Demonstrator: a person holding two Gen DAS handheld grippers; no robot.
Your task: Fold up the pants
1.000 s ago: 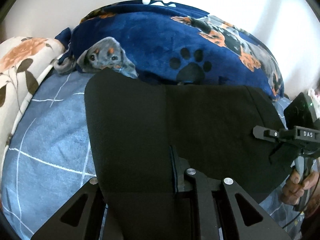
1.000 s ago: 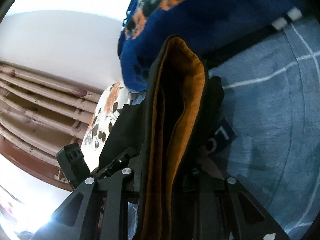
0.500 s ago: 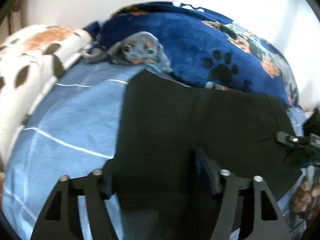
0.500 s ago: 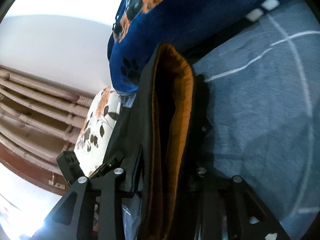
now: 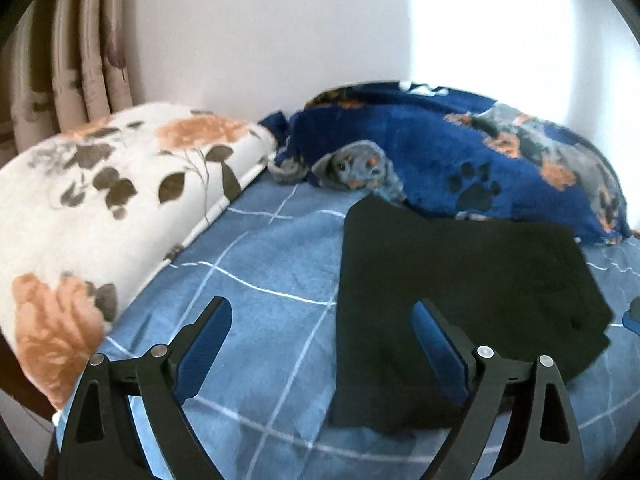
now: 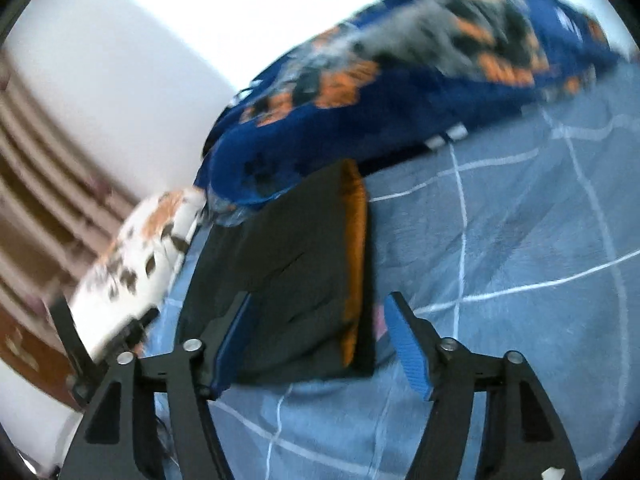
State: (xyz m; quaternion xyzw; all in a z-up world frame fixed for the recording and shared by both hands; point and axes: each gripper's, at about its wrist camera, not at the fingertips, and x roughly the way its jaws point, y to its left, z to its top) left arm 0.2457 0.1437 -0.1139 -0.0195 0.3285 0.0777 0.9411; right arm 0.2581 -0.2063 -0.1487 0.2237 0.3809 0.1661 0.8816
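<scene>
Folded pants (image 5: pixel 460 304) lie right of centre on the bed (image 5: pixel 260 264); open sheet lies left. Left gripper (image 5: pixel 322 340) and right gripper (image 6: pixel 316 328) fingers spread wide, holding nothing.

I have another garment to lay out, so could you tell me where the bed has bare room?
Bare blue checked bedsheet lies between the white floral pillow and the folded black pants, and right of the pants. The dark blue paw-print blanket crowds the head end.
</scene>
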